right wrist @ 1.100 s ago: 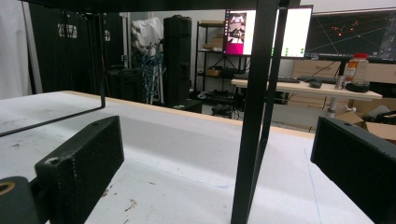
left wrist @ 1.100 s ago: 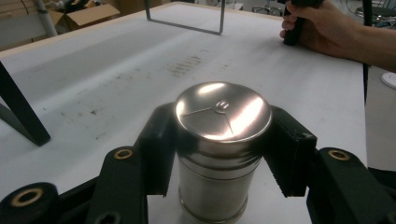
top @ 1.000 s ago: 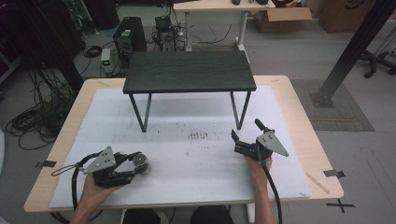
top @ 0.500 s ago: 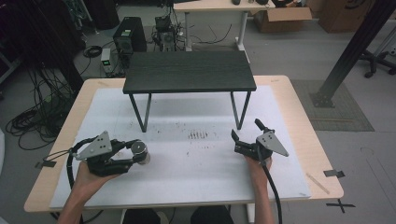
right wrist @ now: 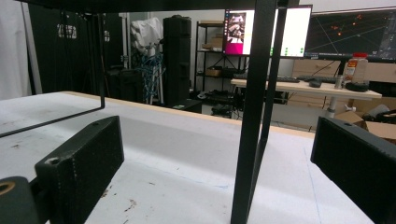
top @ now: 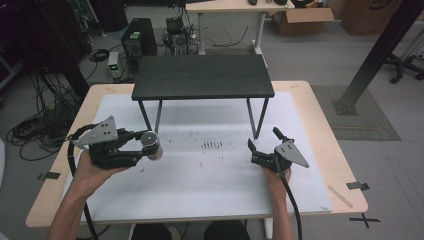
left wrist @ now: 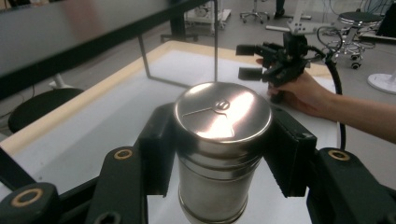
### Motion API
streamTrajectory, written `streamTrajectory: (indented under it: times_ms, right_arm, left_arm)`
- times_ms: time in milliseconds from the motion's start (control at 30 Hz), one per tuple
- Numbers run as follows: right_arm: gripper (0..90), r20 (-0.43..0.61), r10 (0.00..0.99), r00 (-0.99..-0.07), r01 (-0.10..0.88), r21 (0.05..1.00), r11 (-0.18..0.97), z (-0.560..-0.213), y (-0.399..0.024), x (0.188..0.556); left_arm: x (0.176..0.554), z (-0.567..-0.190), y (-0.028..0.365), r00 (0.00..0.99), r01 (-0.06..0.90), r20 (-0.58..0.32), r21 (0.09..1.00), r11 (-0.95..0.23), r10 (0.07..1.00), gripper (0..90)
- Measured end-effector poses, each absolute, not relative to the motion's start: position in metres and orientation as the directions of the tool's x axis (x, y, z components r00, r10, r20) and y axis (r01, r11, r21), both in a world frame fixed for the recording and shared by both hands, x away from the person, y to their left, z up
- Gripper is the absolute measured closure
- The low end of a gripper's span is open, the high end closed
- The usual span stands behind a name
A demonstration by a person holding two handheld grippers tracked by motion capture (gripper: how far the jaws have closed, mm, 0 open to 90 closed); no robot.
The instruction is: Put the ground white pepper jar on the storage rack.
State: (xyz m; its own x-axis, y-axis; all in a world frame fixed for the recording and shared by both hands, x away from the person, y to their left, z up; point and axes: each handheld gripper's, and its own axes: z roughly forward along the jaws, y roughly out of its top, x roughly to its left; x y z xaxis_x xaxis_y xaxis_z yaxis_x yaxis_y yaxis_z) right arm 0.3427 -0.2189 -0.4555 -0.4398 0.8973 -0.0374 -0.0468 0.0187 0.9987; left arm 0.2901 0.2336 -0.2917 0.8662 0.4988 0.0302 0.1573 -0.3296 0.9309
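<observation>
A shiny steel can (top: 151, 144) with a pull-tab lid (left wrist: 222, 111) is held above the white mat, and my left gripper (top: 142, 146) is shut on it, one black pad on each side of its body. The can stands upright in the left gripper view. My right gripper (top: 251, 151) rests on the mat at the right, its jaws wide apart with nothing between them; it shows far off in the left gripper view as my right gripper (left wrist: 247, 62). In the right gripper view its pads (right wrist: 84, 161) frame a leg of the small black table (right wrist: 252, 116).
A low black table (top: 202, 77) on thin metal legs stands at the back middle of the white mat (top: 200, 185). Dark specks (top: 212, 145) mark the mat's middle. Beyond the wooden tabletop are cables, boxes and a desk with monitors (right wrist: 266, 32).
My left gripper has risen off the mat with the can in it and moved forward and to the right, toward the black table's left legs. The right gripper has stayed still.
</observation>
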Motion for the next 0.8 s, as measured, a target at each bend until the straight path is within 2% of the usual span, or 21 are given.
streamTrajectory:
  times_ms: [800]
  right_arm:
    - [2.2, -0.034, 0.898, -0.438, -0.046, 0.999, 0.016, -0.455, -0.219, 0.343]
  left_arm:
    - [0.334, -0.204, 0.209, 0.888, 0.108, 0.078, 0.923, -0.37, 0.453, 49.1]
